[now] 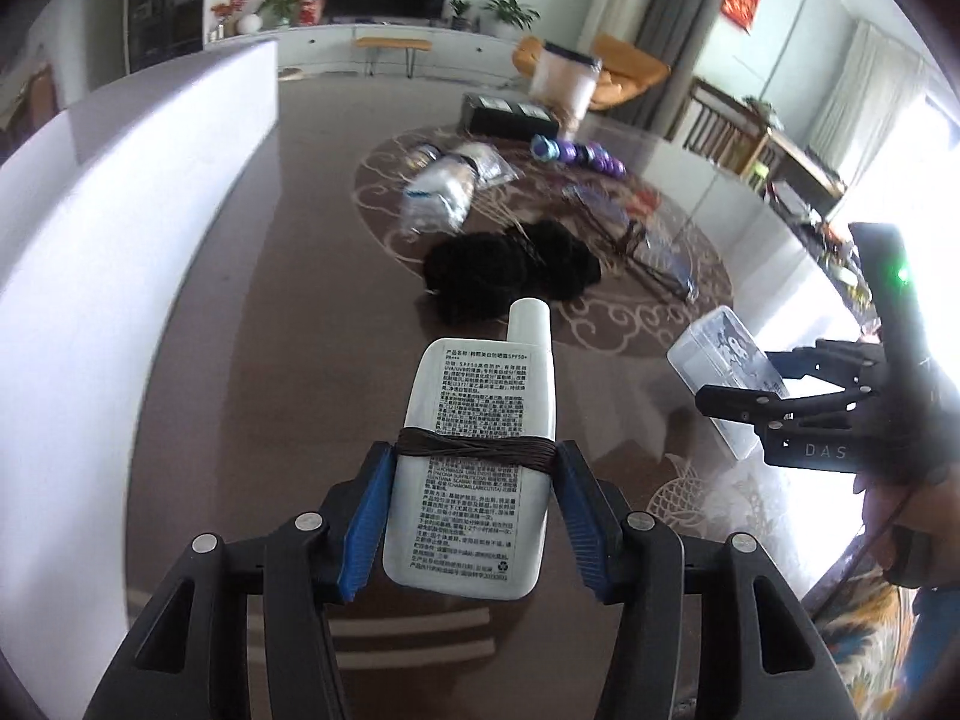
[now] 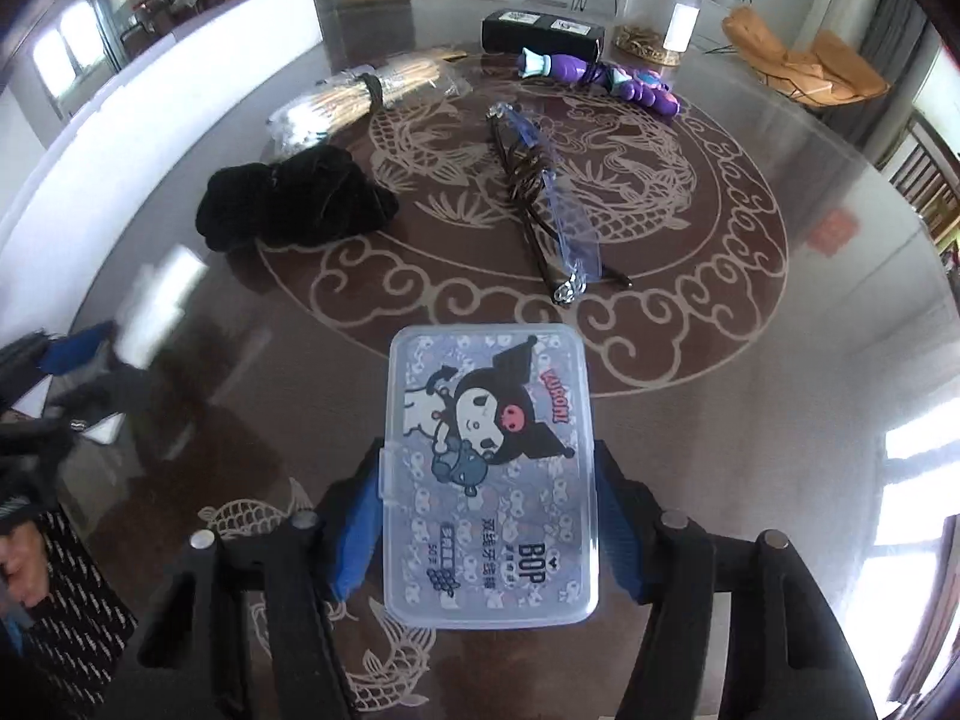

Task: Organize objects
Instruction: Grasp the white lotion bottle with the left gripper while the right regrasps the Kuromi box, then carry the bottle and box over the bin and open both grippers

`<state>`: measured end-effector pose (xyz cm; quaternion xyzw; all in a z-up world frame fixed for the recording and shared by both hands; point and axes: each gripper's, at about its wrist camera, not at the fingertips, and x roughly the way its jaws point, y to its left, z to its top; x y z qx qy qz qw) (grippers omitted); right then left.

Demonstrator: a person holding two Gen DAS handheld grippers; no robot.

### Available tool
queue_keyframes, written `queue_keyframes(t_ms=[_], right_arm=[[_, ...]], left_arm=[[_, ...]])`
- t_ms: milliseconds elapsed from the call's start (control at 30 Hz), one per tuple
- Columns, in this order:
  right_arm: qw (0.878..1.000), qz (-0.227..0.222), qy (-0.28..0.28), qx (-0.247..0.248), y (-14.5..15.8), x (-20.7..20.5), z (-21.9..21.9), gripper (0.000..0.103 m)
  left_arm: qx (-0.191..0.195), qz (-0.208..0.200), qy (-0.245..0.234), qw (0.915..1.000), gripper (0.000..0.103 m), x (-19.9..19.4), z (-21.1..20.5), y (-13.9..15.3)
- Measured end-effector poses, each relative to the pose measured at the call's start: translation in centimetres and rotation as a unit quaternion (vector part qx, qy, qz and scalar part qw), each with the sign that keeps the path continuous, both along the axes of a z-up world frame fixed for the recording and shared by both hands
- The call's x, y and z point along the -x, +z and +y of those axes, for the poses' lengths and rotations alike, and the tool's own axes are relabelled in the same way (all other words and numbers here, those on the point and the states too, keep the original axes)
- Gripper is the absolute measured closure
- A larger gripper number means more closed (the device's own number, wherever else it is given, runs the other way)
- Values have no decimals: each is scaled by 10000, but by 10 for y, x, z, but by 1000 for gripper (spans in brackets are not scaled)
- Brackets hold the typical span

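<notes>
1. Bottle, white with a dark thread band, sits between the jaws of the left gripper; the blue pads press on its two sides, so the jaws are closed on it.
2. Box, clear plastic with a cartoon lid, sits between the jaws of the right gripper; the pads touch its long sides, so these jaws grip it too.
3. In the left view the box and the right gripper are at 3 o'clock from the bottle, apart from it.
4. On the desk, seen from the right wrist: a black cloth at 11 o'clock of the box, a stick bundle further in the same direction, a blue pouch at 12 o'clock, a purple toy at 1 o'clock near the far edge.
5. I judge the step as the pick-up: both things are gripped, and whether they rest on the desk or are just above it I cannot tell.
6. The next move calls for a firm hold while carrying, and for a free place on the desk, away from the cloth and the pouch. Where the things belong the pictures do not tell.
</notes>
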<state>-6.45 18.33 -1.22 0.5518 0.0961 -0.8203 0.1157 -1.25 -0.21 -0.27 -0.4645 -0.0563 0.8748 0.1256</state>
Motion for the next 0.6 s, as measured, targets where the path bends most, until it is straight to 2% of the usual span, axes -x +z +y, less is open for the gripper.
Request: queue_keyframes(t_ms=[167,333,433,533,600], right_arm=[[9992,372,-8,153,28,-14,0,40],[9976,589,178,315,53,-17,-19,40],[9946,774,354,590,74,-14,-44,40],[9883,1076,663,853,103,-6,-81,40],[9830,1223,881,1047,121,2,-108,40]], left_arm=[[-261,261,266,9990,49,-15,-13,20],[-511,579,458,9960,49,-23,-36,55],[-562,781,684,9930,49,-25,-65,81],[-551,953,1131,9875,49,-25,-107,105],[-398,1026,1556,9817,49,-24,-139,117]])
